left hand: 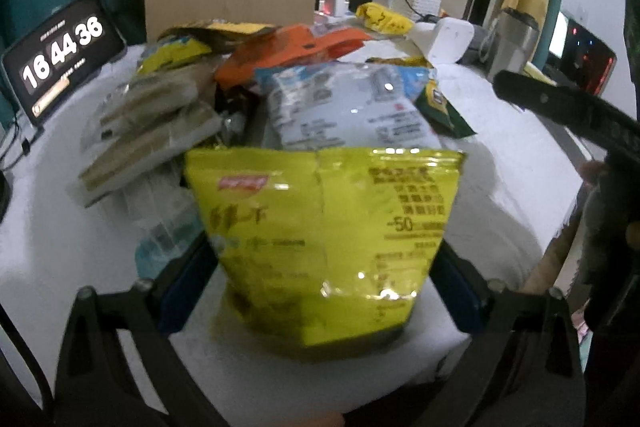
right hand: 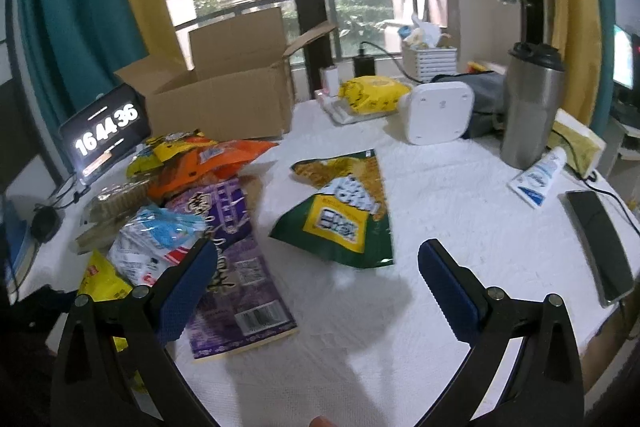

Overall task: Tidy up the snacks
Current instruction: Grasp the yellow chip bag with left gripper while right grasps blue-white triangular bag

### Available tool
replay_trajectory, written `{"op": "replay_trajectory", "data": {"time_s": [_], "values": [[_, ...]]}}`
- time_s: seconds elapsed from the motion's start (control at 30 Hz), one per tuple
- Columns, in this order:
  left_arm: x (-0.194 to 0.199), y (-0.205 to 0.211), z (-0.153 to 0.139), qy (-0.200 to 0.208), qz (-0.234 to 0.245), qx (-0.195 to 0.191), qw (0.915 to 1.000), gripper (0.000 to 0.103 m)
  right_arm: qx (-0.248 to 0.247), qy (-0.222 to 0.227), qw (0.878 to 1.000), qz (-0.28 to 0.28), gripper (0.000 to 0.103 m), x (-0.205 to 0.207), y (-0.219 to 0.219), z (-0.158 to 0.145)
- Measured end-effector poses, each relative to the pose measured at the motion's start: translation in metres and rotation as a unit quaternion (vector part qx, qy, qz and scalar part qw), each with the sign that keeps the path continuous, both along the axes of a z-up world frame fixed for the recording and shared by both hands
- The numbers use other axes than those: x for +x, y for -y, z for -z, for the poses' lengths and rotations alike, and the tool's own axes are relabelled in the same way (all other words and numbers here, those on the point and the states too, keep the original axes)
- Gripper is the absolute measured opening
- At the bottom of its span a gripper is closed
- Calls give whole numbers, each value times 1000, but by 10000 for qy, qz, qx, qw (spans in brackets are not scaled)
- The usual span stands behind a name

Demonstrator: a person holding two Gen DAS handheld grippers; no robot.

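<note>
A yellow snack bag [left hand: 320,227] lies at the near edge of the white-covered table [left hand: 500,187], back side up. My left gripper [left hand: 324,251] straddles it, and both blue pads [left hand: 188,287] touch its sides where the bag narrows. Behind it a heap holds a pale blue bag [left hand: 344,107], an orange bag [left hand: 288,55] and tan packets [left hand: 152,123]. My right gripper [right hand: 318,251] hovers open over bare cloth with nothing between its fingers. A purple bag [right hand: 228,251] lies by its left finger and a green bag [right hand: 340,215] just ahead of it.
An open cardboard box [right hand: 224,91] stands at the back left beside a tablet clock [right hand: 106,135]. At the right are a steel tumbler [right hand: 532,107], a white device [right hand: 438,111], a tube [right hand: 540,179] and a phone [right hand: 600,243].
</note>
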State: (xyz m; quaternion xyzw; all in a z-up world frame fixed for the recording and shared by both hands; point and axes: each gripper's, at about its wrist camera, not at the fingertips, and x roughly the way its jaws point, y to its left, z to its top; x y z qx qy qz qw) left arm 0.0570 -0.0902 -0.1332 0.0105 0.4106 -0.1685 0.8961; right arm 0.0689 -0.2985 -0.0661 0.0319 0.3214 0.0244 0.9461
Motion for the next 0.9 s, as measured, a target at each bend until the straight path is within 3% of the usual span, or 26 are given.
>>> {"op": "replay_trajectory", "data": {"time_s": [0.13,0.2,0.5,0.83,0.9], "values": [[0,-14,-2,24,35,-250,9997,77,17,-66,9997,-250,103,4,-16,2],[-3,-22,-6,128,-17,-282,9995,75,-43,-106,9990,-429,103,5,-30,3],[-6,-70,-19,533,-516,-371,9966,74,227,-461,9920,-1154,103,21,-84,12],[-4,-106,-30,766,-880,-564,9916,74,194,-801,9869,-1386,103,38,-117,28],[-2,-110,-32,789,-928,-580,9909,74,225,-831,9857,-1446,95,40,-119,30]]}}
